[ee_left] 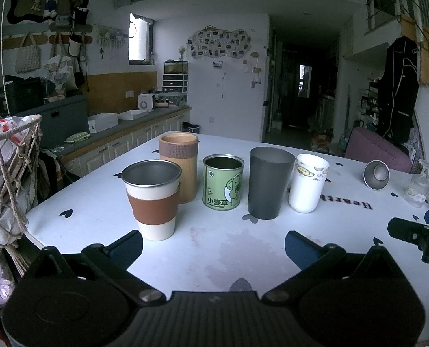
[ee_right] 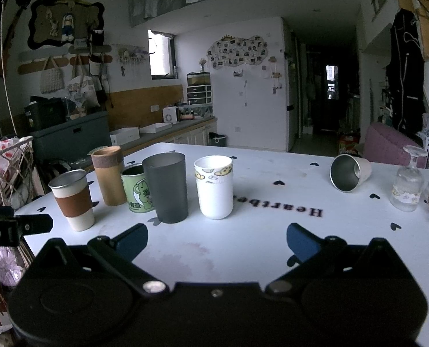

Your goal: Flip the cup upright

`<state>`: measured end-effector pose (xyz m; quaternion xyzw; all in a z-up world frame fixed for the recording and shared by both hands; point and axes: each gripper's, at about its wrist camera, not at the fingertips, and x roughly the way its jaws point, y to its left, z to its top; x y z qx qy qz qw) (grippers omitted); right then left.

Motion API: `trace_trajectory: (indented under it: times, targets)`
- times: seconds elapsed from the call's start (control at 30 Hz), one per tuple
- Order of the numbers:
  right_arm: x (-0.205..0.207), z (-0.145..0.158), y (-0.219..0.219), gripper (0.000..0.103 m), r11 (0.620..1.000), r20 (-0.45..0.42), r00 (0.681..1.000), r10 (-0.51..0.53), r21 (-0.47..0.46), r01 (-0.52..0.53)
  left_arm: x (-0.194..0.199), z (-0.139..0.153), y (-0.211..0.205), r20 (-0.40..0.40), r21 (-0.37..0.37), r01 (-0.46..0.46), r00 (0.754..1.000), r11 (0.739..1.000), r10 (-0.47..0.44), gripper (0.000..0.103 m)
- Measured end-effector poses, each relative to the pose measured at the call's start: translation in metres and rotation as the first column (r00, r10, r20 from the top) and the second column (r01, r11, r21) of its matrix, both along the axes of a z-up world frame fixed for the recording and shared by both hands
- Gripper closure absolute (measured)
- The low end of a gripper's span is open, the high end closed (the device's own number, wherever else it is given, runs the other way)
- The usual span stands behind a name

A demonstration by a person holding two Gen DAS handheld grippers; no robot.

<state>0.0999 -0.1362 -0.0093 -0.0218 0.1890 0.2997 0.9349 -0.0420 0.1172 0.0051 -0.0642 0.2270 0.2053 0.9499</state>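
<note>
Lying on its side at the right of the frame, the steel cup (ee_right: pixel 349 173) rests on the white heart-printed table (ee_right: pixel 272 248), well apart from both tools, its round mouth turned toward the camera and its shiny inside showing. Both the left gripper (ee_left: pixel 213 247) and the right gripper (ee_right: pixel 216 241) hover with blue-padded fingers spread wide, holding nothing. Left of centre stands a row of upright cups, the tall matte grey tumbler (ee_right: pixel 165 187) among them.
</note>
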Motion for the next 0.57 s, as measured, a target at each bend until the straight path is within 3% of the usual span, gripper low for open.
trace_trajectory:
  times: [0.57]
  targets:
    - [0.0,0.0005,0.0004,0.0,1.0,-0.001,1.0,-0.001,0.0,0.001,-0.0018,-0.0008,0.0022,0.002,0.008,-0.007,1.0,1.0,0.007,0.0]
